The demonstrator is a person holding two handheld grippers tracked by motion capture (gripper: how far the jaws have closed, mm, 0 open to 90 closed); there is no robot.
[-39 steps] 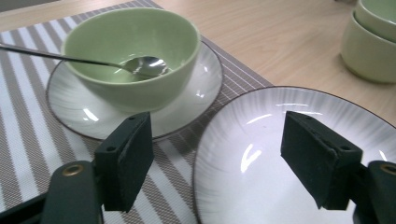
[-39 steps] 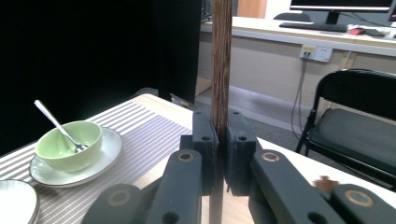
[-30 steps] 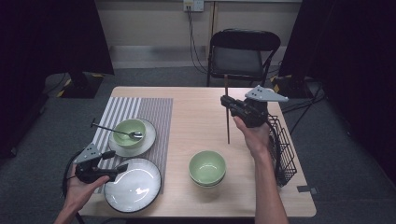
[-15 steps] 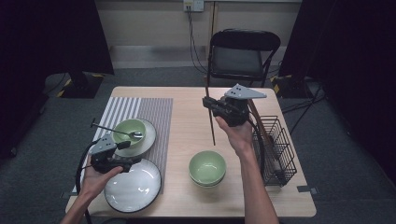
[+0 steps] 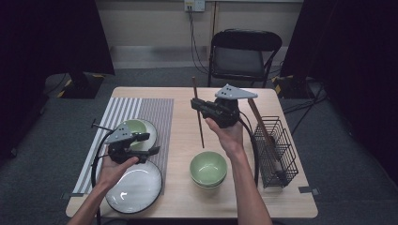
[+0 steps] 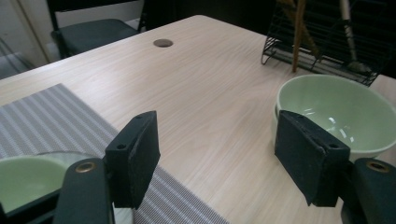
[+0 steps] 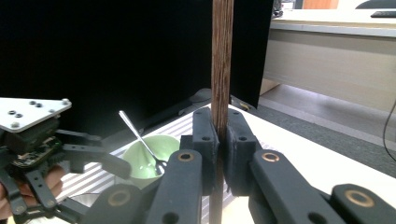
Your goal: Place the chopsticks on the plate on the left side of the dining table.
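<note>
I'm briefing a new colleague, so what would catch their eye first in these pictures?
Probably the right claw above mid-table, clamped on a long dark wooden chopstick held upright. Next, the pale green ceramic bowl near the front edge, and the empty left claw over the white round plate.

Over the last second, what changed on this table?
The right tool, shut on a chopstick, carried it from by the rack toward the table's middle. The left tool, its jaws just closing a little with nothing between them, rose over the plate. Both bowls, the spoon and the mat stayed put.
</note>
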